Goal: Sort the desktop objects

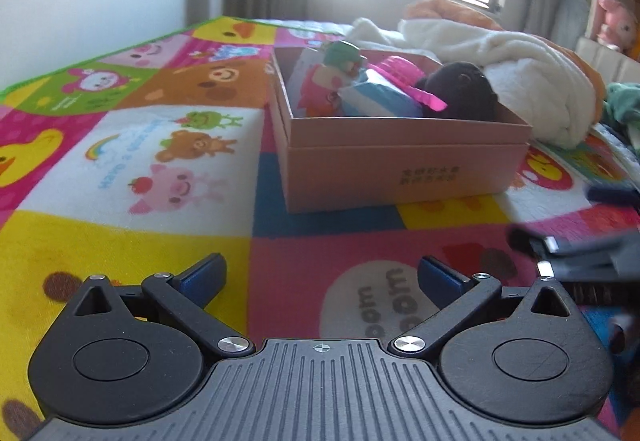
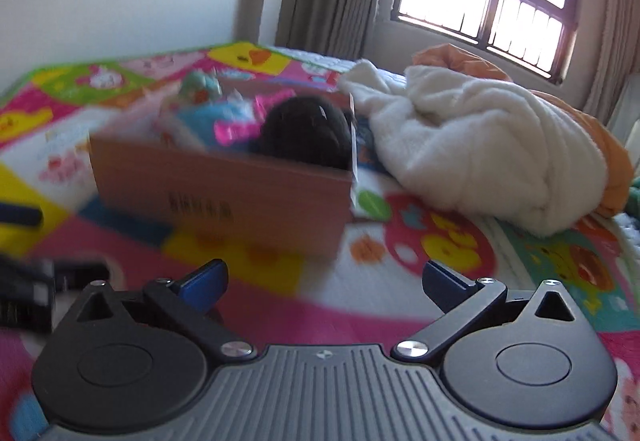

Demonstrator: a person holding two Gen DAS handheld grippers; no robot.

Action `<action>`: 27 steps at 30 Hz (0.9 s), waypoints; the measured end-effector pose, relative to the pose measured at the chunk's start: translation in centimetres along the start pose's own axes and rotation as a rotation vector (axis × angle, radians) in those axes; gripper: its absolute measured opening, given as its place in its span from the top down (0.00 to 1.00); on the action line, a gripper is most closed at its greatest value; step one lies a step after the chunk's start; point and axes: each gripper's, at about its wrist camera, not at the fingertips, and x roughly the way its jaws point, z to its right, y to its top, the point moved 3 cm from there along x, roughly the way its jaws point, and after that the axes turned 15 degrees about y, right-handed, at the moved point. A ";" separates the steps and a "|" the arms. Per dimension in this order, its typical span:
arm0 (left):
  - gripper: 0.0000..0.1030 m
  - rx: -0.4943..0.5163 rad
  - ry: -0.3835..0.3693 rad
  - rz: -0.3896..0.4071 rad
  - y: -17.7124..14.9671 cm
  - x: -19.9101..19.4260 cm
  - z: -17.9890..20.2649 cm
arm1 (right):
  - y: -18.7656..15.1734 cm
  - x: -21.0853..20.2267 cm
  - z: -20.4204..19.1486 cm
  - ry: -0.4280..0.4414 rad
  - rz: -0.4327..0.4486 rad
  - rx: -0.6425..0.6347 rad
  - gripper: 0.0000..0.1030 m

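A pink cardboard box [image 1: 404, 165] stands on the cartoon play mat [image 1: 132, 145]. It holds a black plush toy [image 1: 460, 89], a blue-and-white packet [image 1: 380, 101], a pink comb [image 1: 428, 97], a green-capped figure [image 1: 344, 55] and other small items. My left gripper [image 1: 322, 277] is open and empty, low over the mat in front of the box. My right gripper [image 2: 324, 281] is open and empty, also in front of the box [image 2: 224, 193], and shows blurred at the right edge of the left wrist view [image 1: 576, 253]. The right wrist view is motion-blurred.
A white fleece blanket [image 1: 512, 77] with orange fabric lies right of the box, also seen in the right wrist view [image 2: 492, 145]. Green cloth [image 1: 624, 101] lies far right. A pink plush [image 1: 616, 21] sits on a shelf. A wall and curtained window stand behind.
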 end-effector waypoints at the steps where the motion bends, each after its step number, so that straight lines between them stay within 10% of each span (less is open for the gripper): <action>1: 0.00 0.015 0.029 0.008 -0.2 0.1 0.5 | -0.9 0.1 0.3 -0.025 -0.032 0.004 0.00; 6: 0.00 0.069 0.079 0.009 -0.4 0.4 1.4 | -2.2 0.3 3.3 0.066 -0.038 0.201 0.00; 27: 0.00 0.057 0.067 0.004 -0.4 0.4 1.2 | -1.9 1.2 3.9 0.079 -0.027 0.247 0.00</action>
